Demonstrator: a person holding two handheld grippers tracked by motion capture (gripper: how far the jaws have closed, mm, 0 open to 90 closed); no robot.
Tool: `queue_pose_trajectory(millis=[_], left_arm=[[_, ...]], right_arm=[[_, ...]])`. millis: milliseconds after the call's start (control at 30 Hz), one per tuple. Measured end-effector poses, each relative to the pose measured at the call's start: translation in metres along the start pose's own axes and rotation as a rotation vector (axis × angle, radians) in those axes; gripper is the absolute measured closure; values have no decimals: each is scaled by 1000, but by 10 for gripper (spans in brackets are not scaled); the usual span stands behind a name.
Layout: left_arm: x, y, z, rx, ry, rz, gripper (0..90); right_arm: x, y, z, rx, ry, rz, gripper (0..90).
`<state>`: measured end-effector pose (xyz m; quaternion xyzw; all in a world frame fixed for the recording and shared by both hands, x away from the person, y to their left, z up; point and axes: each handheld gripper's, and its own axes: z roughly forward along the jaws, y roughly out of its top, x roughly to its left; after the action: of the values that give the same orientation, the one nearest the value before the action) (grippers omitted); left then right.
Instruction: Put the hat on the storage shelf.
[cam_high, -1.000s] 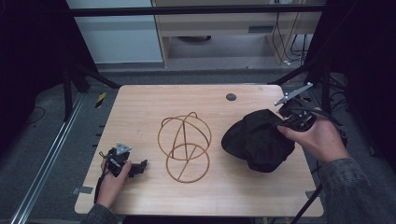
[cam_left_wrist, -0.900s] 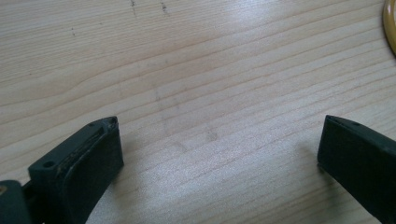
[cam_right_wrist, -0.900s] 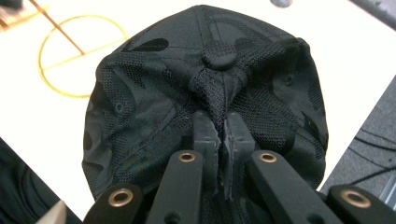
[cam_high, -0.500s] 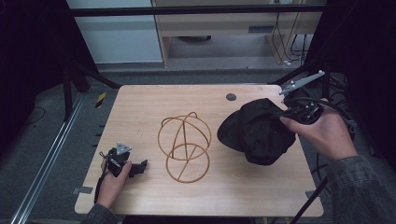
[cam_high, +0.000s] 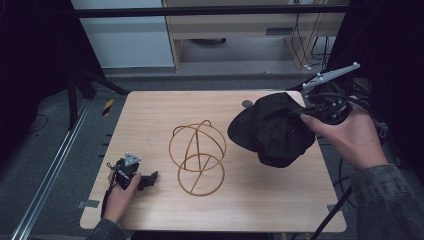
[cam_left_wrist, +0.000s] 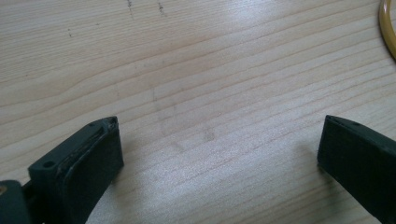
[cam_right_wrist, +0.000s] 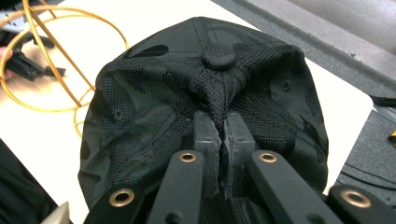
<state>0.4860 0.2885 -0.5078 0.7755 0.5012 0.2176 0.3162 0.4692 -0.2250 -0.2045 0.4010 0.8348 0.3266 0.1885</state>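
From the high view, a black cap (cam_high: 272, 129) hangs above the right half of the desk (cam_high: 150, 115), lifted off the wood, with its crown toward the right tool (cam_high: 311, 111) and its brim end toward the left, near the gold wire stand (cam_high: 198, 156); its long axis runs roughly left to right, sloping a little toward the near edge. The right hand (cam_high: 350, 135) holds that tool at the desk's right edge. Against the frames a second and half a second ago, the cap has risen and shifted farther back, and the right tool's grey plate now tilts higher. The left tool (cam_high: 150, 179) rests on the desk near the front left, as it did before.

In the left gripper view, the left tool (cam_left_wrist: 219, 144) stands wide apart over bare wood, holding nothing.

In the right gripper view, the right tool (cam_right_wrist: 222, 128) is pinched tight on the cap (cam_right_wrist: 154, 107) fabric just below the top button.
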Motion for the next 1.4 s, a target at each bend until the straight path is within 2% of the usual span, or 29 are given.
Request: queue_pose_trajectory(millis=[300, 500, 833, 1100, 1400], left_arm=[[0, 0, 0, -1, -1, 1, 0], [0, 0, 0, 0, -1, 1, 0], [0, 0, 0, -1, -1, 1, 0], [-1, 0, 0, -2, -4, 3, 0], [-1, 0, 0, -1, -4, 4, 0]], right_arm=[[9, 17, -9, -43, -26, -3, 864], [13, 22, -9, -56, -32, -7, 865], [23, 36, -10, -122, -42, -8, 866], [36, 49, -8, -179, -28, -13, 866], [53, 66, -2, -215, 3, -32, 867]])
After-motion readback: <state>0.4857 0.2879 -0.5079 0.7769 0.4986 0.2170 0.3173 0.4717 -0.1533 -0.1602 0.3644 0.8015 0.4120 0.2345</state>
